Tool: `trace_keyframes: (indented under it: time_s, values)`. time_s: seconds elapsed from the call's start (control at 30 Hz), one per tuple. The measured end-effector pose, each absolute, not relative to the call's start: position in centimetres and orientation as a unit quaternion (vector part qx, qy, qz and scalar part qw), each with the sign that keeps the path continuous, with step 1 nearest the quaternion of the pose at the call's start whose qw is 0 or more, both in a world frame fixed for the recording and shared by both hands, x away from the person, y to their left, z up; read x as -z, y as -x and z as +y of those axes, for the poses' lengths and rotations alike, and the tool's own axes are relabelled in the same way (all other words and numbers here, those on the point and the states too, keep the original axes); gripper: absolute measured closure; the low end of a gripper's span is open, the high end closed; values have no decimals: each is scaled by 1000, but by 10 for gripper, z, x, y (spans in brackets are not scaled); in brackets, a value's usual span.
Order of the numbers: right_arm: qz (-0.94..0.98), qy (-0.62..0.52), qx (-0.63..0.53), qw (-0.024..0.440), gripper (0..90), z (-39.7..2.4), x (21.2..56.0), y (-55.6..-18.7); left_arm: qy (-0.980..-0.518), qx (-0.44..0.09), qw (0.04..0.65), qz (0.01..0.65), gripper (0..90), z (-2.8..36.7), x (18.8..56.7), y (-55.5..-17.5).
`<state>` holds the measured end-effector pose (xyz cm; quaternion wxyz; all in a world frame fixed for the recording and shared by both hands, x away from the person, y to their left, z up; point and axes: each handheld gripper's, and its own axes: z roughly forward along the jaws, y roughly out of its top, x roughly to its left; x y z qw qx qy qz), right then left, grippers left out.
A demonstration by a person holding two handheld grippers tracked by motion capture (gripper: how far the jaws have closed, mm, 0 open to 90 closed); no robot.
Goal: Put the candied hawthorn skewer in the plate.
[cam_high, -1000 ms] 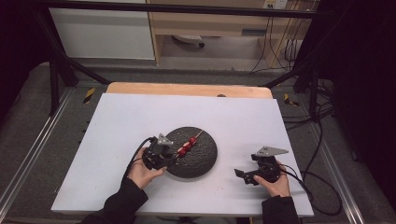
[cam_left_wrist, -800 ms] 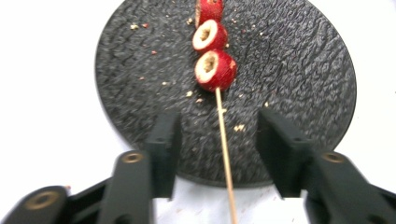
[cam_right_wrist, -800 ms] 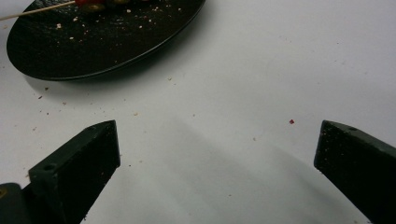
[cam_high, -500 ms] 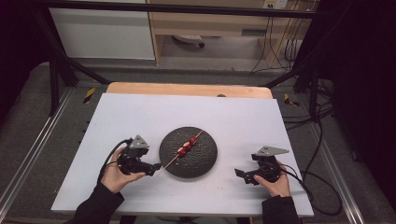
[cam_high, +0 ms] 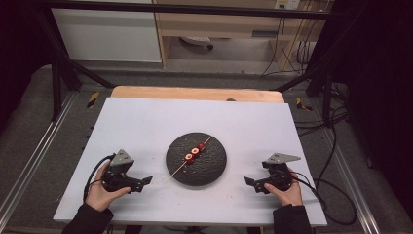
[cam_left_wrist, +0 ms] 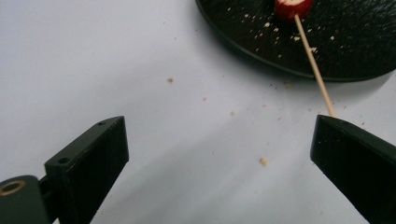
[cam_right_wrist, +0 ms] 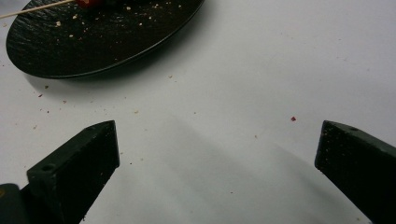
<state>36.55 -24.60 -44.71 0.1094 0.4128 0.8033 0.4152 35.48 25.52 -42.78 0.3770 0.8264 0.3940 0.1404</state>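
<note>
My left claw (cam_high: 144, 181) rests on the table (cam_high: 146, 122) near its front left corner, jaws spread wide with nothing between them. In its own view the bare end of the skewer (cam_left_wrist: 314, 70) pokes out past the plate (cam_left_wrist: 355, 51) rim and ends just short of my right-hand jaw, apart from it, not touching. My right claw (cam_high: 249, 182) sits toward the front right corner, also wide open and empty, with only crumbs on the white surface ahead of it.

The skewer (cam_high: 187, 159) lies slantwise across the dark plate (cam_high: 214, 168) at the middle of the table, with red pieces (cam_high: 194, 152) threaded near its middle (three, I think, though from above they blur together). One pointed end reaches toward the plate's far right, the other overhangs the near left rim onto the table.

I judge the loaded skewer to be set down and both claws parked clear of it, so this looks like the resting pause at the close of the work, or just ahead of a fresh grasp. If I go on, the left claw is the one placed for it: slide forward, bring the stick's free end between the jaws, and close gently, since so thin a stick could roll or flick the fruit loose.
</note>
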Motion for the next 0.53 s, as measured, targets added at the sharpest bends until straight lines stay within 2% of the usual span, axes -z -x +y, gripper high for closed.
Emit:
trace_keyframes:
  time_s: [0.27,0.53]
  values:
    - [808,-410,-410,106,5,-245,449,-365,-818,-139,385,405,45,274,447,-347]
    - [810,-409,-408,101,5,-244,451,-364,-822,-143,380,400,45,276,451,-344]
